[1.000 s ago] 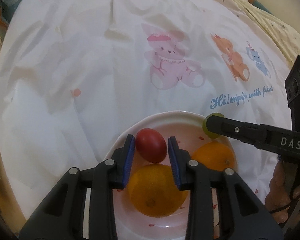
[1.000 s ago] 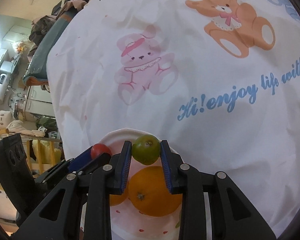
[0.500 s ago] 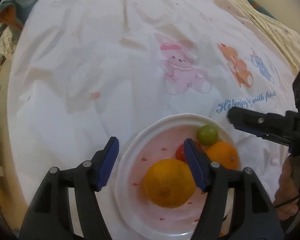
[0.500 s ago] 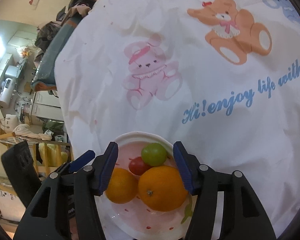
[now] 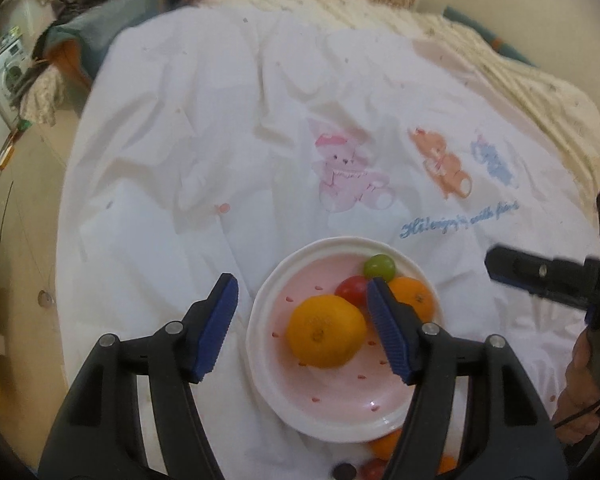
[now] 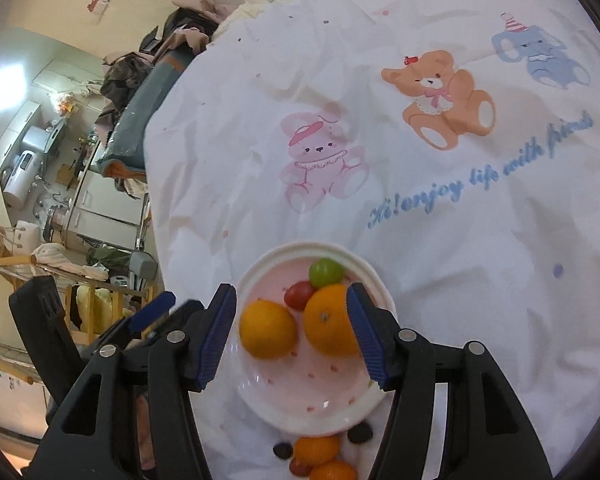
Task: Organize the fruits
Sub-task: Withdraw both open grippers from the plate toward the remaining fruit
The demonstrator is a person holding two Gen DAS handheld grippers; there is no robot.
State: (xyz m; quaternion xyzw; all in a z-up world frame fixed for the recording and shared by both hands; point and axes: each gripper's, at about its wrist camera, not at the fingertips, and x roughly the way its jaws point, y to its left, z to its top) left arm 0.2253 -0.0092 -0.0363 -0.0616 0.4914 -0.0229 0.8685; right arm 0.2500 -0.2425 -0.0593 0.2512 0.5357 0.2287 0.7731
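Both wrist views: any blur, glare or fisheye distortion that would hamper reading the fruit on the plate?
Left wrist view: soft throughout, strong barrel curvature, dark corners, a small glint on the plate rim; the large orange reads clearly. Right wrist view: sharper, bright window glare far left, the green fruit slightly soft.

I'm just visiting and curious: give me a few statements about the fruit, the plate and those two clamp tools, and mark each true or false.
1. The plate holds four fruits. True.
2. The green fruit lies at the far side of the plate. True.
3. The left gripper grips the red fruit. False: its jaws are open and empty.
4. The right gripper is shut. False: its jaws stand open.
5. More fruit lies off the plate, near its closer edge. True.
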